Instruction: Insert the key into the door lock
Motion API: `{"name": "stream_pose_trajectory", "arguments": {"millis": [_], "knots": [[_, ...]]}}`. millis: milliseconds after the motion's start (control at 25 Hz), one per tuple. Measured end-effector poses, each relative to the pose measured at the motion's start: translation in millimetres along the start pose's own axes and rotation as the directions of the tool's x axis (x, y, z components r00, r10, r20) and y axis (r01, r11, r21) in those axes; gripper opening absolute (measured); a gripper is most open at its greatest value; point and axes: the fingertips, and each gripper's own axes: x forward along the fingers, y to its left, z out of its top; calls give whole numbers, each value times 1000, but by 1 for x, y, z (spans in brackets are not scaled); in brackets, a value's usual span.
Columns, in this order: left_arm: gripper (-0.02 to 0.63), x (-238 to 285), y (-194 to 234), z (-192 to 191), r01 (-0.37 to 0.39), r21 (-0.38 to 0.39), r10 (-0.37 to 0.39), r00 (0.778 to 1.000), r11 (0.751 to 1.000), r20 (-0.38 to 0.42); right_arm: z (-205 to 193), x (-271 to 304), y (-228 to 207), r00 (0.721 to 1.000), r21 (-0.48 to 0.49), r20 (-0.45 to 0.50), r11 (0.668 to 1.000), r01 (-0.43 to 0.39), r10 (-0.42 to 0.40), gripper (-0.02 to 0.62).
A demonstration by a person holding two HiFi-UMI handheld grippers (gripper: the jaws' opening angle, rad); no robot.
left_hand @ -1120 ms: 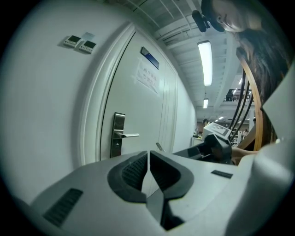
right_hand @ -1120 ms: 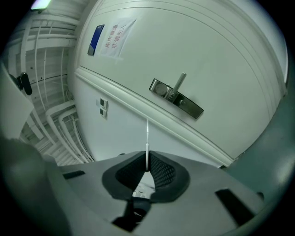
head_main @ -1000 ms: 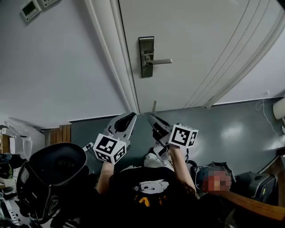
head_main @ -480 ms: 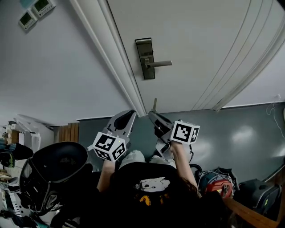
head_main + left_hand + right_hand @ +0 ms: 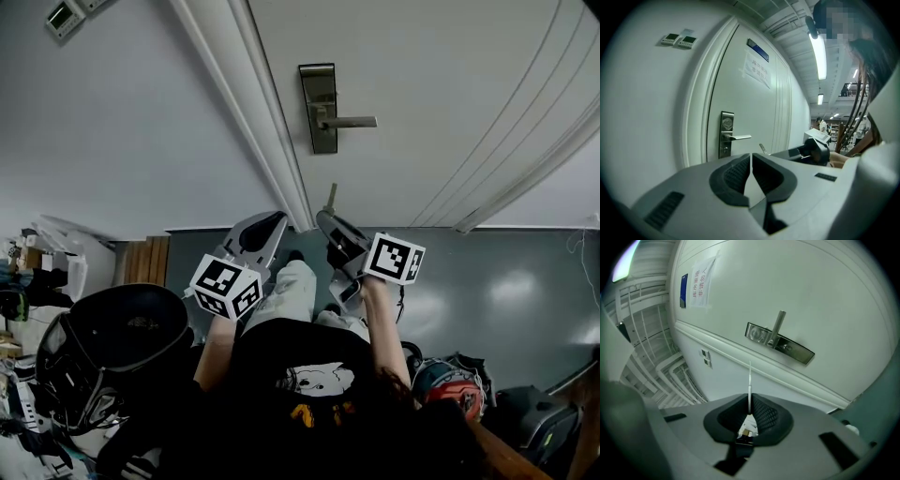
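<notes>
A white door (image 5: 441,84) carries a metal lock plate (image 5: 319,108) with a lever handle (image 5: 349,122). My right gripper (image 5: 328,217) is shut on a thin key (image 5: 331,195) that points up toward the door, well below the lock plate. From the right gripper view the key (image 5: 749,380) stands out of the shut jaws, short of the lock plate (image 5: 780,343). My left gripper (image 5: 272,225) hangs beside it, shut with nothing in it. The left gripper view has the lock plate (image 5: 726,133) ahead, and the right gripper's key (image 5: 762,148) lower right of it.
The door frame (image 5: 253,122) runs left of the lock, with a grey wall (image 5: 112,131) and two wall panels (image 5: 70,11) beyond. A dark bag (image 5: 112,356) sits at lower left, a helmet-like object (image 5: 450,380) at lower right. The person's legs (image 5: 291,291) stand below the grippers.
The view has shifted and the door now looks nearer. Both grippers have risen slightly, and the key tip has come closer to the lock plate.
</notes>
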Motion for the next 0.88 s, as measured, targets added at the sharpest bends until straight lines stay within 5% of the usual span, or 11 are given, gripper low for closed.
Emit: {"name": "stream_pose_trajectory", "arguments": {"millis": [880], "knots": [[20, 65, 36, -19, 57, 35, -58, 998, 998, 27, 50, 85, -87, 994, 16, -111, 1000, 20, -18, 21]]}}
